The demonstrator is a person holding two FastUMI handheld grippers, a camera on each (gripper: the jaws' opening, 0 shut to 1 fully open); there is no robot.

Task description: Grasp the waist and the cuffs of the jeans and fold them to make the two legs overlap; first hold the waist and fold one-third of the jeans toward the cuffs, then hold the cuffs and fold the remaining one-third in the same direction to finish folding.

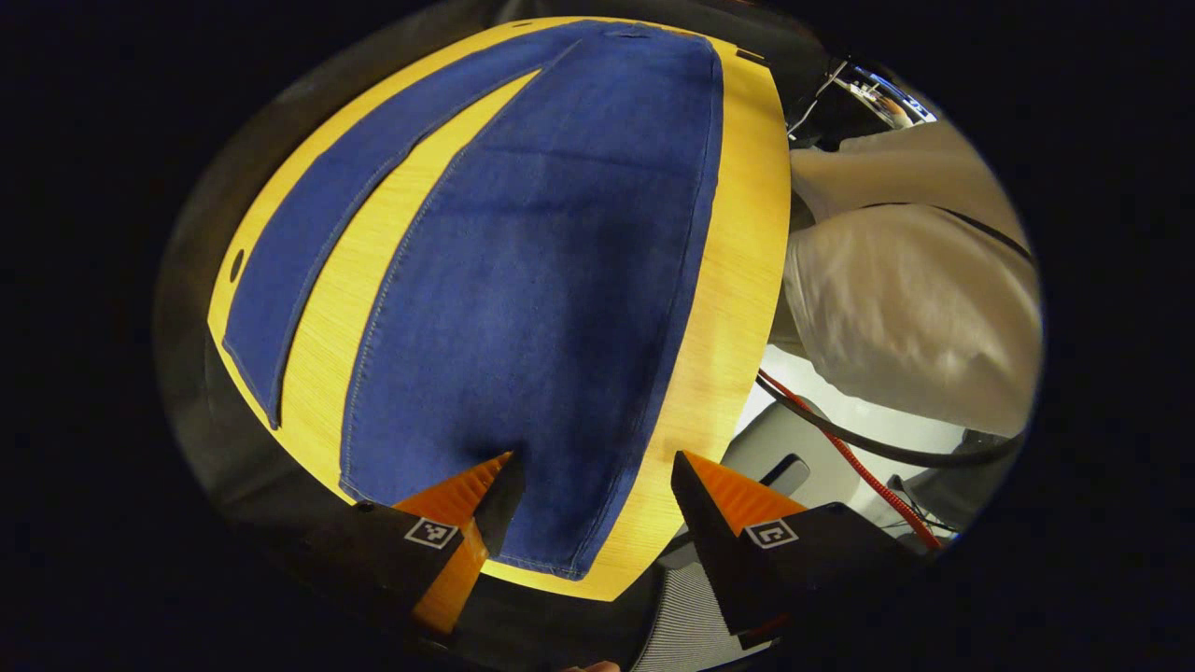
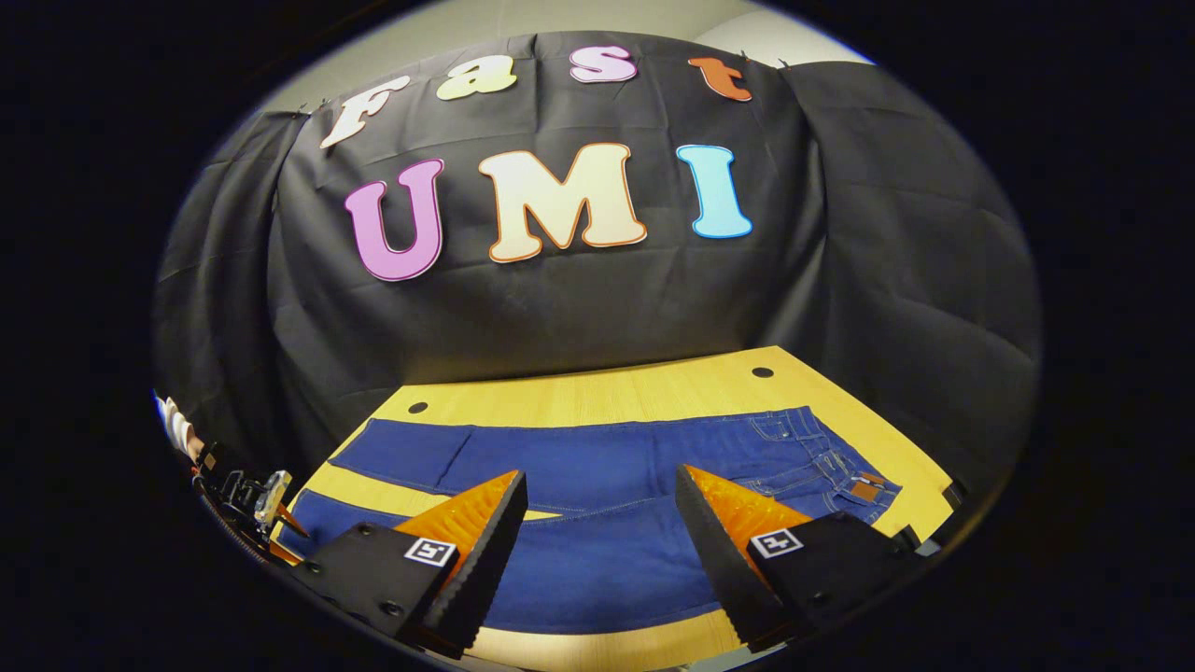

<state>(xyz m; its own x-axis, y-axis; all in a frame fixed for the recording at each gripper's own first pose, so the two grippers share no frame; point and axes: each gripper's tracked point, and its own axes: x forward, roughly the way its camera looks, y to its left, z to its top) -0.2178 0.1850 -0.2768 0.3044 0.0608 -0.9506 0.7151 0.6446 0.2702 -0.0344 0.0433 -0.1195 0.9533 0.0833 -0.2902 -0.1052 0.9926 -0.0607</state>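
Lengthwise across the table [image 2: 597,392] lie the jeans [image 1: 551,308] (legs still spread apart), cuff end just under the left gripper [image 1: 593,495] and waist nearer the right gripper [image 2: 597,523], both with jaws wide and empty.

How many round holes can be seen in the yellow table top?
2 in the right gripper view: one hole at the far left corner, another hole at the far right, both beyond the jeans. More may lie hidden under the denim.
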